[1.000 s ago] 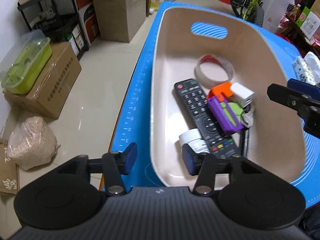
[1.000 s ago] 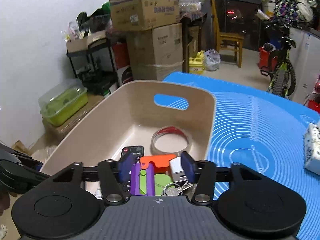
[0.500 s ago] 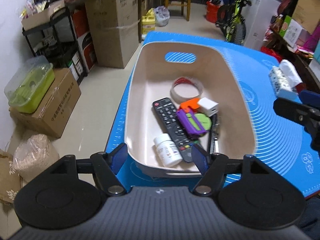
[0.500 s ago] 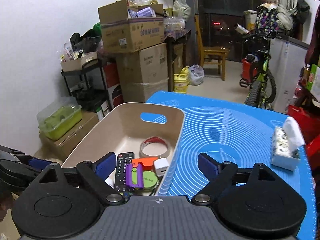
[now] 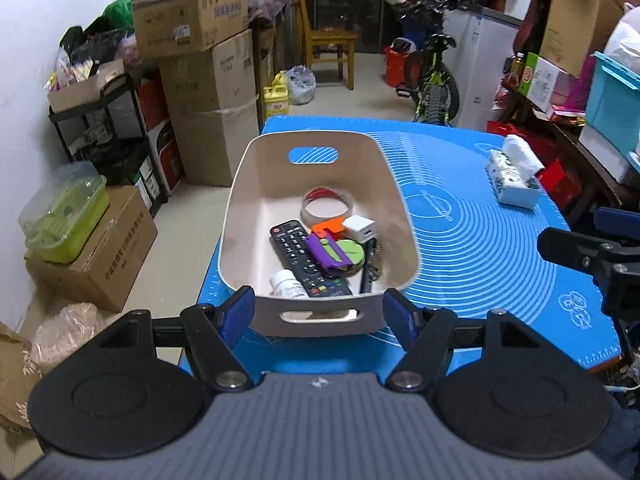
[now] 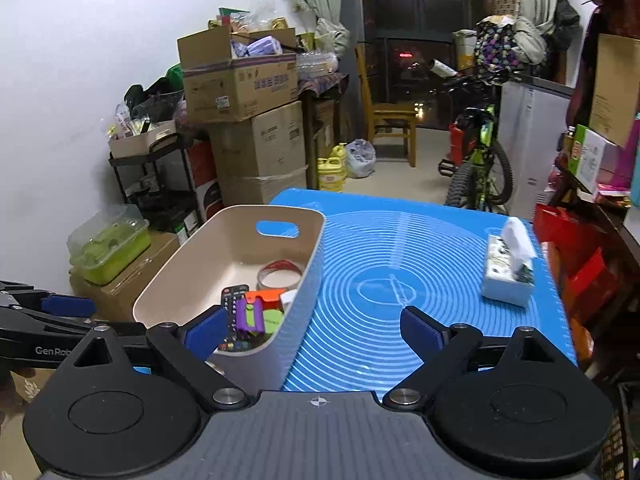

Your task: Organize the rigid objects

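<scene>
Beige plastic bin (image 5: 320, 322) with cut-out handles, at the left edge of the blue-matted table (image 5: 480, 248): holds black remote (image 5: 308, 256), tape ring (image 5: 325, 208), white charger (image 5: 359, 229), purple-and-orange tool (image 5: 326, 249), pill bottle (image 5: 287, 286), gathered together, apparently sorted. Left gripper (image 5: 320, 312) spread, empty; right gripper (image 6: 312, 328) opening, empty. Tissue box (image 6: 508, 276) apart, soft, seemingly excluded.

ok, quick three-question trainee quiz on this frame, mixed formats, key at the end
1. True or false: the tape roll lies on the blue mat.
2. What stands on the mat outside the beige bin? A) tissue box B) mug C) book
3. Fill in: the black remote lies beside a white pill ____ .

Key: 1 false, it is in the bin. 2 A, the tissue box. 3 bottle.
</scene>
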### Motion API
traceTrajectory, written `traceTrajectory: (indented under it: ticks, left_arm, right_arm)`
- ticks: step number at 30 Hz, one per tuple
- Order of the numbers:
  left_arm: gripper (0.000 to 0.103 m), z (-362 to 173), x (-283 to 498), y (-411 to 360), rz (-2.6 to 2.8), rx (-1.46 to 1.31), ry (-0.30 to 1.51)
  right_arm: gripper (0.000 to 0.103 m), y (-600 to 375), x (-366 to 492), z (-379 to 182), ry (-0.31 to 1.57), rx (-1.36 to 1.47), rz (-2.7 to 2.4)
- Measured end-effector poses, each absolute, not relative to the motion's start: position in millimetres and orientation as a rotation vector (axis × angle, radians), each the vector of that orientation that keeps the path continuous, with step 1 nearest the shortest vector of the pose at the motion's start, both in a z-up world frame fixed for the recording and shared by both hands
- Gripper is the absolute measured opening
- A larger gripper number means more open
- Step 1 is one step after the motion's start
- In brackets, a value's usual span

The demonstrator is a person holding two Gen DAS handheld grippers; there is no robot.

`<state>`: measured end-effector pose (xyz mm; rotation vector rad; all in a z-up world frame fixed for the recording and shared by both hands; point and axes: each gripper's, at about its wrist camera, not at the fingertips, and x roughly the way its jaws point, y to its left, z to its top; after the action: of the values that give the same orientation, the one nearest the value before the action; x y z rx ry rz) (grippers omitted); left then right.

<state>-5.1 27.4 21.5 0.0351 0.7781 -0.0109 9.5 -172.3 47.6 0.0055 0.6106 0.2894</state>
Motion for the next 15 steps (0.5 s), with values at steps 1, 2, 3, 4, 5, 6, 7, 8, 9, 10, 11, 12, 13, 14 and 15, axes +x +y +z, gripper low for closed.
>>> traceTrajectory:
  ticks: [1,2,3,4,5,6,7,8,9,10,11,12,13,14,15]
  left_arm:
    - [0.071,22.1,-10.1,24.3,-0.013,0.036,0.772]
    - [0.071,23.0,-15.2,21.3,-0.011,0.035,0.766]
    - [0.071,24.5,-19.0,19.1,-0.012,0.035,0.760]
    - [0.071,25.0,-23.1,16.4,-0.013,0.034,0.754]
    - [0.071,25.6,-27.4,13.4,-0.015,0.034,0.747]
    - [0.071,26.2,-31.5,11.4,-0.016,0.035,0.740]
    - [0.071,27.1,-36.1,8.4,-0.017,0.034,0.729]
    - [0.071,28.0,-40.1,6.6,-0.019,0.032,0.721]
    - [0.071,28.9,-44.4,4.1,-0.022,0.030,0.712]
    - [0.071,29.3,-47.6,1.6,-0.026,0.028,0.707]
    - [0.071,29.6,-50.9,0.1,-0.031,0.029,0.705]
    - [0.071,29.7,-54.3,-2.6,-0.035,0.031,0.703]
    - [0.071,29.8,-57.2,-4.6,-0.037,0.031,0.701]
    - [0.071,30.1,-60.5,-5.9,-0.040,0.029,0.700]
    - [0.071,29.9,-64.3,-7.4,-0.044,0.023,0.699]
  right_arm:
    - [0.093,-175.7,4.1,48.4,0.608,0.007,0.285]
    - [0.093,-178.9,-1.6,49.9,0.607,0.009,0.281]
    - [0.093,-181.6,-6.7,51.0,0.605,0.010,0.277]
    - [0.093,-184.6,-12.2,52.1,0.601,0.011,0.272]
    - [0.093,-188.1,-19.4,52.8,0.597,0.013,0.267]
    - [0.094,-190.8,-25.3,53.8,0.593,0.014,0.261]
    - [0.094,-193.5,-31.0,54.3,0.589,0.017,0.256]
    - [0.094,-196.5,-38.7,54.5,0.585,0.021,0.250]
    - [0.094,-199.3,-44.7,54.4,0.582,0.022,0.246]
    - [0.094,-201.7,-50.9,54.5,0.577,0.021,0.240]
    - [0.094,-204.3,-57.3,54.6,0.570,0.020,0.232]
    - [0.094,-207.4,-62.9,54.8,0.565,0.022,0.224]
    - [0.094,-210.1,-67.6,54.7,0.563,0.027,0.219]
    - [0.094,-213.2,-72.9,54.9,0.561,0.035,0.214]
    - [0.095,-216.9,-78.5,54.6,0.559,0.044,0.210]
